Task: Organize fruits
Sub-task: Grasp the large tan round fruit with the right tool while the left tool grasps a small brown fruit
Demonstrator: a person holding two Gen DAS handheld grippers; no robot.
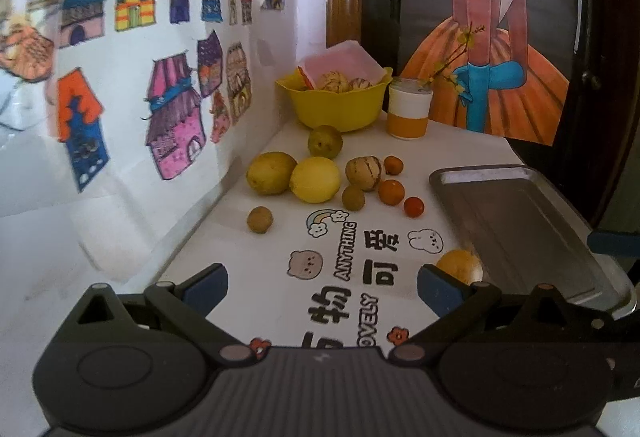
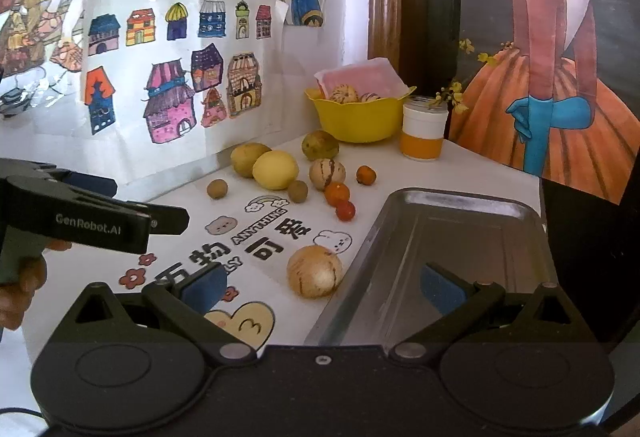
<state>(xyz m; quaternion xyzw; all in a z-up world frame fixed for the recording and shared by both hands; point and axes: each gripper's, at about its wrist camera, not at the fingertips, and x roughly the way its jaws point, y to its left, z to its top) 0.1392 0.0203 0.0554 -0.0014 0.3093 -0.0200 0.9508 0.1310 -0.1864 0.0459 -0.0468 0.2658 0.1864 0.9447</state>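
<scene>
Fruit lies scattered on the white printed tabletop [image 2: 472,165], and none sits in the shallow grey metal tray [image 2: 472,249] yet, so by my reading the sorting has hardly begun. The right claw [image 2: 324,291] hangs with its blue-padded fingers wide apart and empty; its right finger is over the tray's near corner, its left over the tabletop. Just ahead of it, slightly left of centre and touching or nearly touching the tray's left rim, rests a round tan striped fruit [image 2: 315,271], probably the one to take first. The left claw [image 1: 322,287] is likewise spread open and holds nothing; the same fruit peeks out just beyond its right finger. Farther ahead of both claws lie two yellow lemons [image 2: 275,170], a greenish round fruit [image 2: 320,145], a smaller striped fruit [image 2: 327,173], small brown balls and little orange-red ones, with a yellow plastic bowl [image 2: 358,123] behind them. To grasp well, centre the right claw over the striped fruit's widest part, lower until the pads straddle it, close gently so it cannot roll, then lift clear over the rim.
</scene>
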